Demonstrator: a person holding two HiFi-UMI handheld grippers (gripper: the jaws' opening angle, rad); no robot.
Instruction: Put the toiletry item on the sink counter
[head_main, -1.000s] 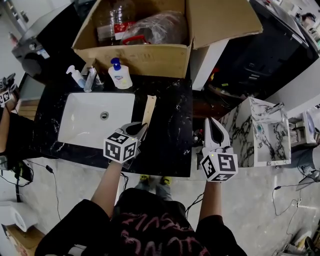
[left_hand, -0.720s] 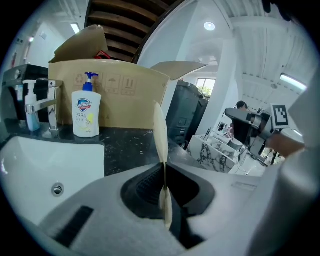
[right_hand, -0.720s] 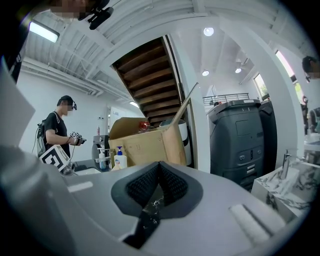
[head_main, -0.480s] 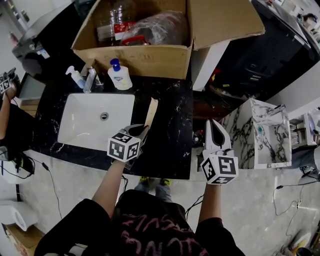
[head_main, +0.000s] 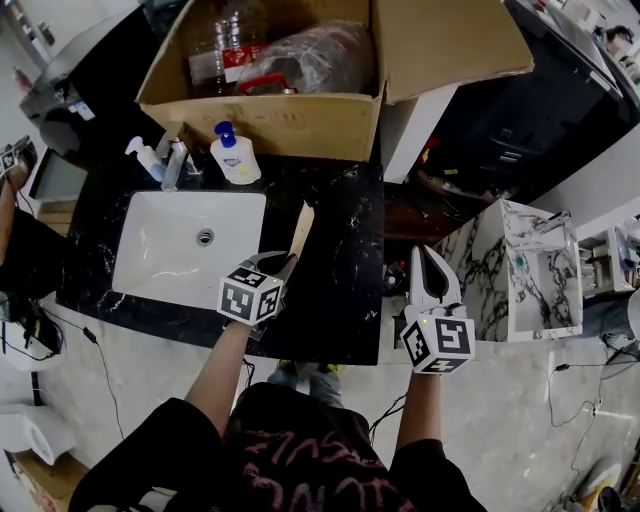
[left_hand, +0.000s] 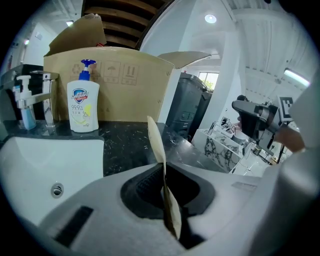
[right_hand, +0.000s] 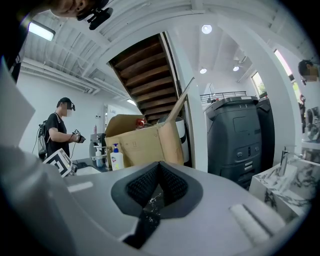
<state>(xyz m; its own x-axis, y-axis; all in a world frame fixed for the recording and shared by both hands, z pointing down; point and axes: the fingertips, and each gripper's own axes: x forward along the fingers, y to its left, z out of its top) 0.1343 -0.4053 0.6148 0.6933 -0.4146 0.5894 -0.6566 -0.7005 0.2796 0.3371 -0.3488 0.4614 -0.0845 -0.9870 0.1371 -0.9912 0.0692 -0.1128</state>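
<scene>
Change noted, head view: over the last second the left gripper (head_main: 285, 262) has come down closer to the black tabletop (head_main: 340, 270), just right of the wash basin (head_main: 160, 250). The toiletry packet (head_main: 300, 228) has come down with it and leans a little more to the right. The right gripper (head_main: 428, 262) has not moved; it hangs off the tabletop's right edge.

Reading: this looks like the set-down approach. The packet is over the right surface but still held, so the placing is not yet done. Whether its far tip touches the stone cannot be told.

Fingers:
- Left gripper view: left gripper (left_hand: 162, 170) fingers are narrow and pinch the packet (left_hand: 156, 140) by its near end. It stands on edge and points out over the tabletop.
- Right gripper view: right gripper (right_hand: 157, 170) fingers are closed together with nothing between them.

Materials and shapes, largest first:
- Cardboard box (head_main: 280, 120): corrugated brown, flaps open, behind the basin.
- Tabletop: glossy black stone with fine white veining.
- Basin: smooth white, rectangular, sunk in, round drain.
- Grippers: grey moulded shells with ribbed black pads.
- Soap bottle (head_main: 233, 155): white plastic, blue pump, standing beside the chrome faucet (head_main: 175, 160).
- Packet: long, flat and very thin, pale tan and matt like paper or card; probably slightly flexible.
</scene>
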